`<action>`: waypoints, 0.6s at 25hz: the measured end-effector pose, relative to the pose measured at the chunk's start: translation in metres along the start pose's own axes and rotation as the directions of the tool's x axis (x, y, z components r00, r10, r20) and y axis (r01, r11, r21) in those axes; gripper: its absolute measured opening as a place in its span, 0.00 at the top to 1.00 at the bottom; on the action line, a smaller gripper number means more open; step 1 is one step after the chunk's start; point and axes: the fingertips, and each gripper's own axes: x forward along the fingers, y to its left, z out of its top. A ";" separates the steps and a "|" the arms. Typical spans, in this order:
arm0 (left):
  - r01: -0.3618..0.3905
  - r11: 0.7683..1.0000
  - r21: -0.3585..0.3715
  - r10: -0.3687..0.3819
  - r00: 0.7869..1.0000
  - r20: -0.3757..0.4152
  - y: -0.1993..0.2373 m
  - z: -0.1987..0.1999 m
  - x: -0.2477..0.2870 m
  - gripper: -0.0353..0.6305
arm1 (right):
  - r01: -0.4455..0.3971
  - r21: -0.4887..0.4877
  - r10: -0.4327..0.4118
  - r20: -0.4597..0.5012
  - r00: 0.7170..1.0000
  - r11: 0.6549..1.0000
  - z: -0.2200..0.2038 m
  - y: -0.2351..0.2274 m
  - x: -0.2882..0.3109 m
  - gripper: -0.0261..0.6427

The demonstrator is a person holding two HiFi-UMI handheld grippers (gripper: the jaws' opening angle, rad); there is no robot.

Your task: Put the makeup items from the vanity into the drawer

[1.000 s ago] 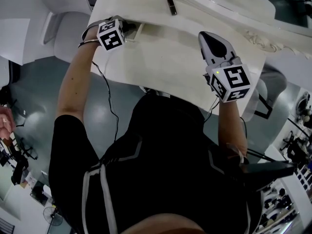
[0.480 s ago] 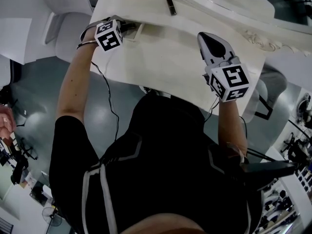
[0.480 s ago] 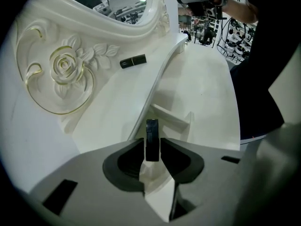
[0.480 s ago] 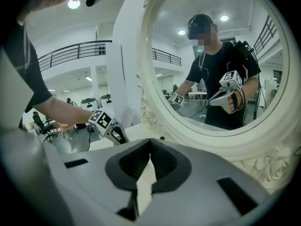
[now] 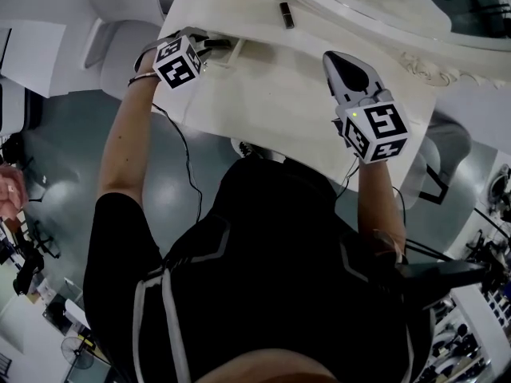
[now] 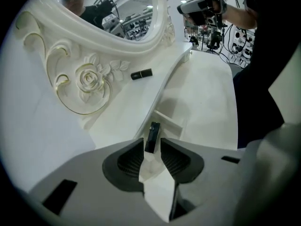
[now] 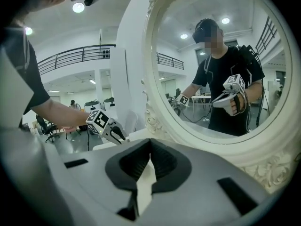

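Two tubes: spare tube lying on bench by mirror; held tube sitting pinched in left gripper above drawer. Right gripper hovering closed, empty. Risk: held tube striking drawer rim, bouncing out, if released off-centre.

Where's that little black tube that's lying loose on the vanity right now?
Head view, top centre: the black tube lies on the vanity's back ledge by the carved mirror frame, beyond the left gripper, which holds another dark tube.
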 end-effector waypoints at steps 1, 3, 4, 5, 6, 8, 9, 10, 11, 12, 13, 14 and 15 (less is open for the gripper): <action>-0.016 1.000 -0.022 0.017 1.000 0.024 0.001 0.003 -0.006 0.79 | -0.003 -0.001 0.003 0.007 1.000 1.000 0.003 0.001 -0.001 0.95; -0.038 0.995 -0.093 0.046 0.995 0.093 0.003 0.009 -0.021 0.79 | -0.009 0.000 0.009 0.023 1.000 1.000 0.008 0.004 -0.002 0.95; -0.047 0.990 -0.129 0.064 0.989 0.133 0.004 0.013 -0.030 0.79 | -0.010 -0.001 0.011 0.031 0.999 1.000 0.012 0.006 -0.003 0.95; -0.056 0.986 -0.160 0.084 0.982 0.172 0.006 0.018 -0.040 0.79 | -0.012 -0.003 0.012 0.039 0.999 1.000 0.015 0.007 -0.003 0.95; -0.063 0.981 -0.183 0.101 0.973 0.208 0.007 0.022 -0.050 0.79 | -0.012 -0.008 0.012 0.047 0.999 1.000 0.019 0.008 -0.003 0.95; -0.069 0.974 -0.214 0.127 0.955 0.268 0.005 0.030 -0.069 0.79 | -0.014 -0.018 0.015 0.058 0.998 1.000 0.025 0.012 -0.004 0.95; -0.077 0.970 -0.231 0.145 0.945 0.293 0.005 0.034 -0.079 0.80 | -0.017 -0.022 0.018 0.064 0.998 1.000 0.029 0.013 -0.005 0.95; -0.089 0.963 -0.254 0.170 0.933 0.318 0.005 0.037 -0.089 0.79 | -0.019 -0.025 0.021 0.070 0.997 0.999 0.032 0.015 -0.005 0.95; -0.100 0.953 -0.287 0.201 0.916 0.348 0.005 0.041 -0.099 0.79 | -0.022 -0.028 0.024 0.076 0.997 0.999 0.035 0.016 -0.006 0.95; -0.103 0.939 -0.327 0.232 0.894 0.384 0.006 0.045 -0.110 0.79 | -0.023 -0.029 0.025 0.083 0.996 0.999 0.038 0.017 -0.006 0.95; -0.097 0.923 -0.372 0.262 0.867 0.424 0.007 0.050 -0.123 0.80 | -0.024 -0.031 0.027 0.092 0.995 0.999 0.042 0.018 -0.007 0.95; -0.086 0.906 -0.415 0.291 0.838 0.462 0.008 0.056 -0.135 0.80 | -0.026 -0.033 0.029 0.100 0.995 0.999 0.046 0.019 -0.007 0.95; -0.072 0.890 -0.450 0.317 0.807 0.499 0.008 0.061 -0.148 0.80 | -0.029 -0.035 0.033 0.109 0.993 0.999 0.050 0.020 -0.007 0.95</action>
